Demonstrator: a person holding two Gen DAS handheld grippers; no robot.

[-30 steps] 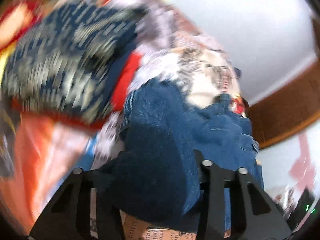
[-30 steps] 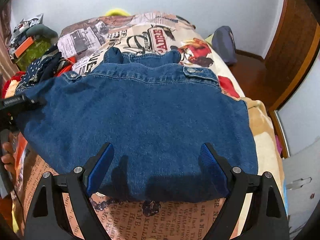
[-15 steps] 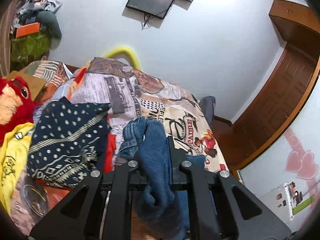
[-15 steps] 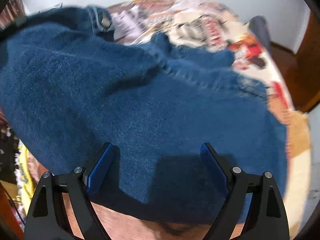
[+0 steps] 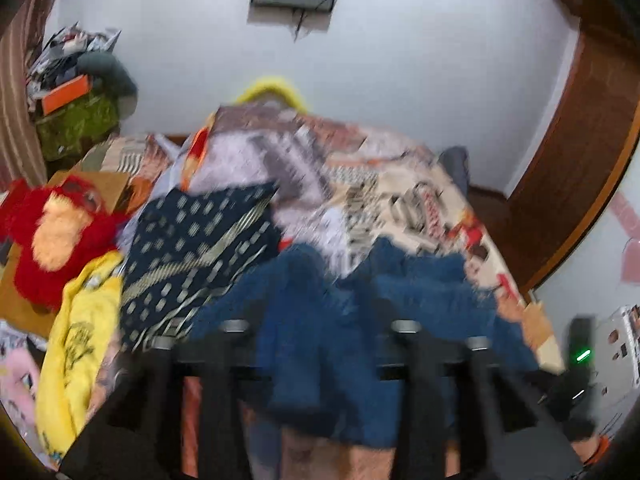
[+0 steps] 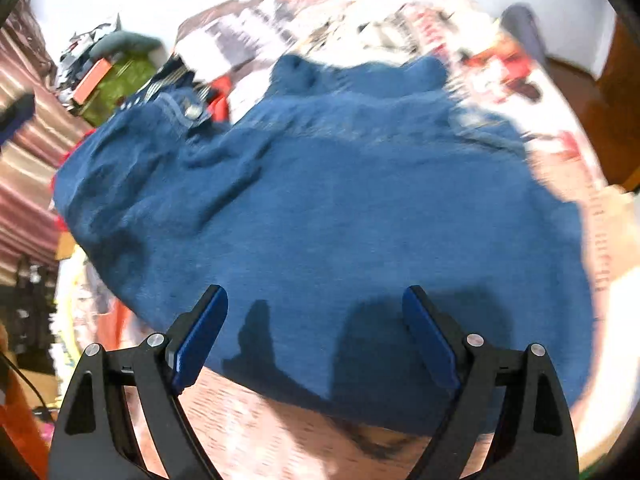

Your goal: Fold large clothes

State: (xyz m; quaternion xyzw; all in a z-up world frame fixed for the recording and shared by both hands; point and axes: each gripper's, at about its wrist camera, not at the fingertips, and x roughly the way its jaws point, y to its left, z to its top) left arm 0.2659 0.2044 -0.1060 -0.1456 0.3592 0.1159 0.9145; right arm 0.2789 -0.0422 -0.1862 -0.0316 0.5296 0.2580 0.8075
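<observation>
A blue denim garment (image 6: 352,208) lies spread on the printed bedspread (image 6: 280,28), its left edge lifted and folded over. My right gripper (image 6: 316,320) is open and empty, just above the garment's near hem. In the blurred left wrist view the same denim (image 5: 304,320) bunches between my left gripper's fingers (image 5: 320,332), which stand a little apart; whether they still pinch the cloth is unclear.
A navy patterned cloth (image 5: 196,260), a yellow garment (image 5: 80,344) and a red plush toy (image 5: 52,236) lie at the bed's left. A cluttered green box (image 5: 76,120) stands at the back left. A wooden door (image 5: 580,168) is at the right.
My left gripper's fingers have spread apart from tightly shut on the denim, and the cloth has dropped lower. The lifted left edge now lies folded onto the garment. The right gripper stayed open.
</observation>
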